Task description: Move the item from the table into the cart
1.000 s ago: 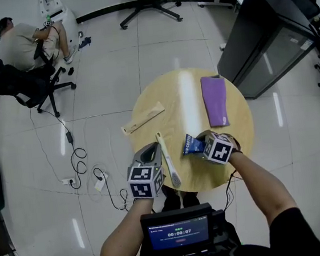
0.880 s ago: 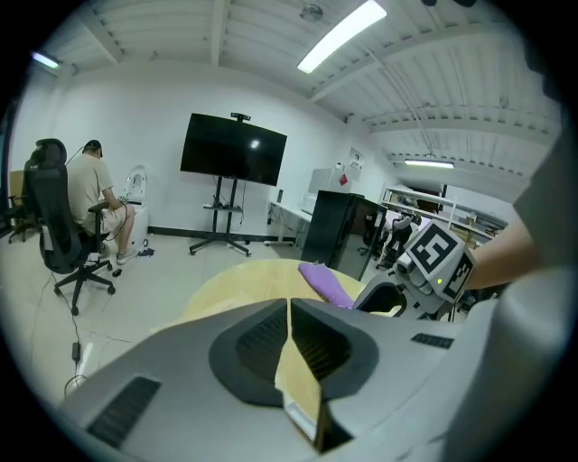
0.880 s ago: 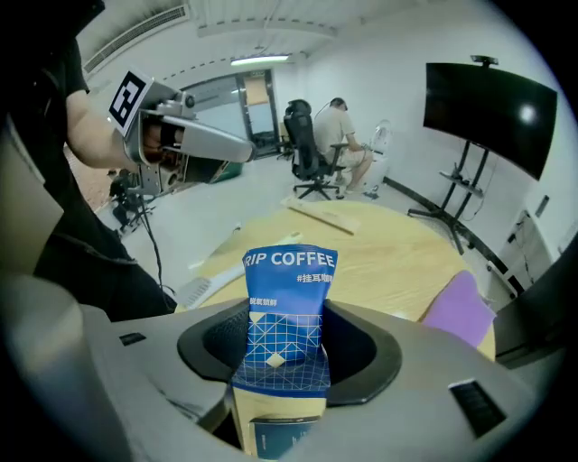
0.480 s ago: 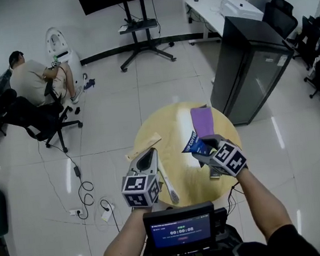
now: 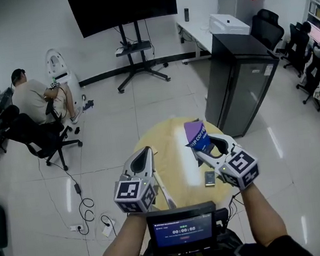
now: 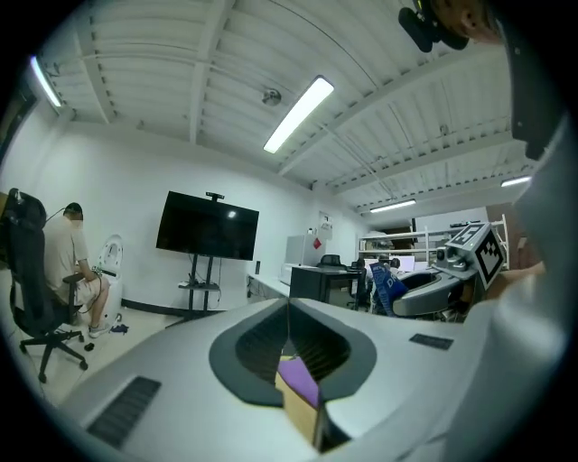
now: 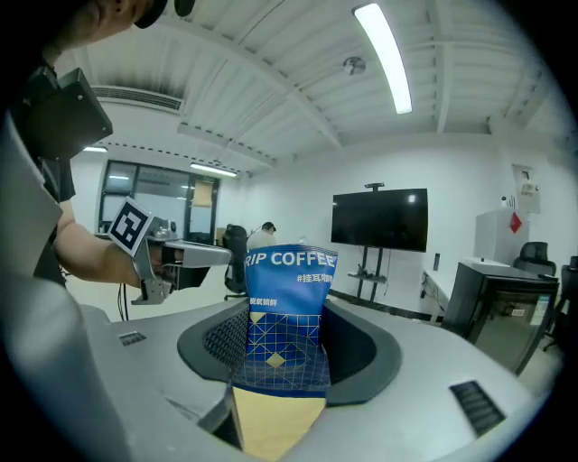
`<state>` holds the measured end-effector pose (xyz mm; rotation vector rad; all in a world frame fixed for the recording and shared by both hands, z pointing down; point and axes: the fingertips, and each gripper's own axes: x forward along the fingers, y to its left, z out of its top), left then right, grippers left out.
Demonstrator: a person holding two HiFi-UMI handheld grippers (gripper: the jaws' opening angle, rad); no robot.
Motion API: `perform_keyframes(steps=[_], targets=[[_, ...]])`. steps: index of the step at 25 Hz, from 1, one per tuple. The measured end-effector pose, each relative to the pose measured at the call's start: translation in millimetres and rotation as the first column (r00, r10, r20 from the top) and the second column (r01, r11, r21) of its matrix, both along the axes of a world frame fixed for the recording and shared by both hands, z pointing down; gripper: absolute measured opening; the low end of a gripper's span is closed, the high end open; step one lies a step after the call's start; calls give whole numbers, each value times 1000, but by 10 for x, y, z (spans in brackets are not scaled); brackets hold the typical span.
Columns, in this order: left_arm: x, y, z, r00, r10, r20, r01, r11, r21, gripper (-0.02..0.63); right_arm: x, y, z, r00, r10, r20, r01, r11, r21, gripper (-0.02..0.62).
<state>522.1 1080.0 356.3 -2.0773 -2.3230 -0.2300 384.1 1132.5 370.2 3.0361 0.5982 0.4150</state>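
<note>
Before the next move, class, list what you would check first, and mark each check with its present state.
1. Grip: blue drip-coffee sachet clamped in right tongs: ok.
2. Height: sachet held above the round wooden table: ok.
3. Left tongs shut, nothing held: ok.
4. Cart located: cannot tell, none in view.
5. Table emptied: not ok, purple flat pouch lies there.

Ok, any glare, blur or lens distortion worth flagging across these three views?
Head view: sharp, fisheye curves the room; bright streaks of glare on the glossy floor. Left gripper view: black corners, bright strip light. Right gripper view: black corners too, coffee packet in crisp focus, its print readable.
</note>
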Motion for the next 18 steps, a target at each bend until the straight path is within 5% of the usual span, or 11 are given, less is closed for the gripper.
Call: perform_keyframes(steps=[6, 12, 18], targets=[[-113, -28, -160, 997, 72, 6, -72, 997, -25, 2, 18, -149, -312, 995, 65, -79, -65, 998, 1, 212], [-230, 26, -326, 981, 193, 7, -193, 981, -35, 0, -153, -220, -547, 955, 245, -167, -255, 966, -35, 212], [-1616, 294, -339, 912, 410, -29, -411, 909, -66, 0, -1613, -249, -635, 871, 460, -171, -480, 872, -96, 212]])
